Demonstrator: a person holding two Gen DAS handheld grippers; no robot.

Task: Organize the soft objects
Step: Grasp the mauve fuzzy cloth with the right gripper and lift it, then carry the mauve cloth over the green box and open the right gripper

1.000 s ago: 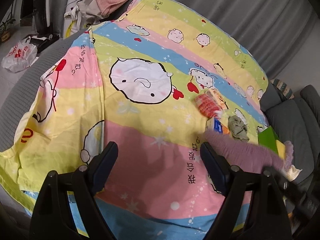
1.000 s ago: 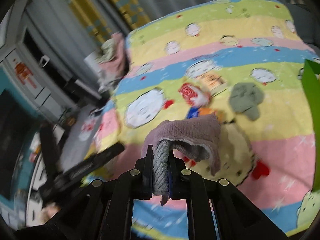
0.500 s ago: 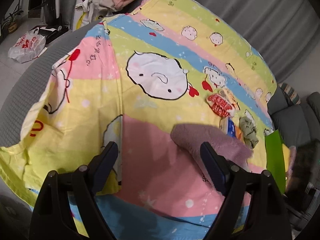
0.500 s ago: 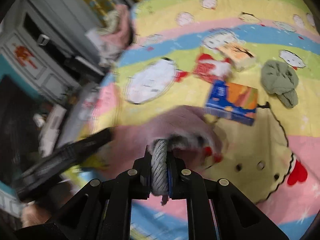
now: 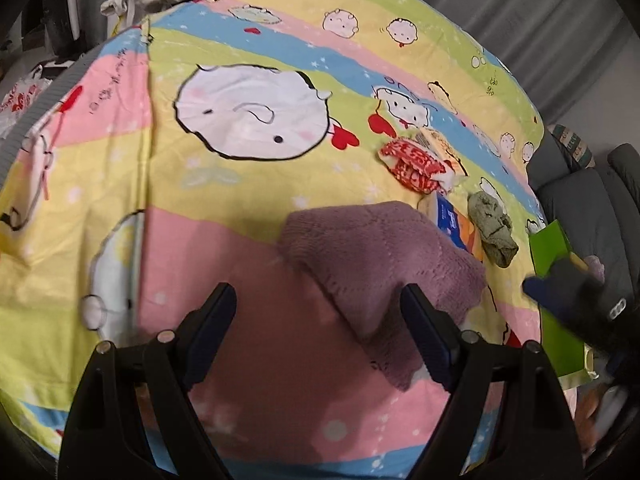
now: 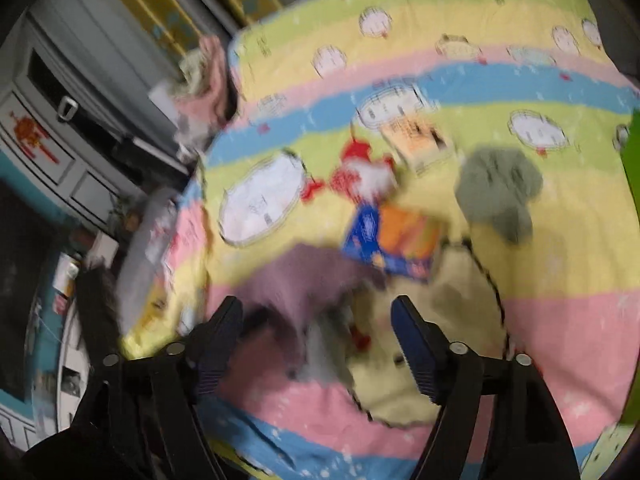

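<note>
Left tongs [image 5: 318,320]: wide open, nothing between the fingers, hovering over the pink stripe of the bed sheet.
Right tongs [image 6: 316,332]: wide open, holding nothing; view is motion-blurred.
Purple towel [image 5: 384,260]: lies loose on the bed sheet [image 5: 224,240], in a rumpled heap just ahead of the left tongs, its near edge beside the right-hand finger of those tongs. In the right wrist view it sits just in front of the right tongs [image 6: 304,276], blurred; cannot tell if it touches the fingers.
Green cloth [image 5: 492,228]: crumpled, on the bed right of the towel, apart from it; also seen right of centre in the right wrist view [image 6: 500,192].
Blue and orange pack [image 6: 392,240]: flat on the sheet, touching or overlapping the far edge of the towel; partly hidden behind the towel in the left wrist view [image 5: 452,220].
Red and white packet [image 5: 416,164]: beyond the towel, next to a pale orange packet [image 6: 420,140].
Green box [image 5: 548,240]: at the right edge of the bed.
Clothes pile [image 6: 204,80]: off the far left corner of the bed.
</note>
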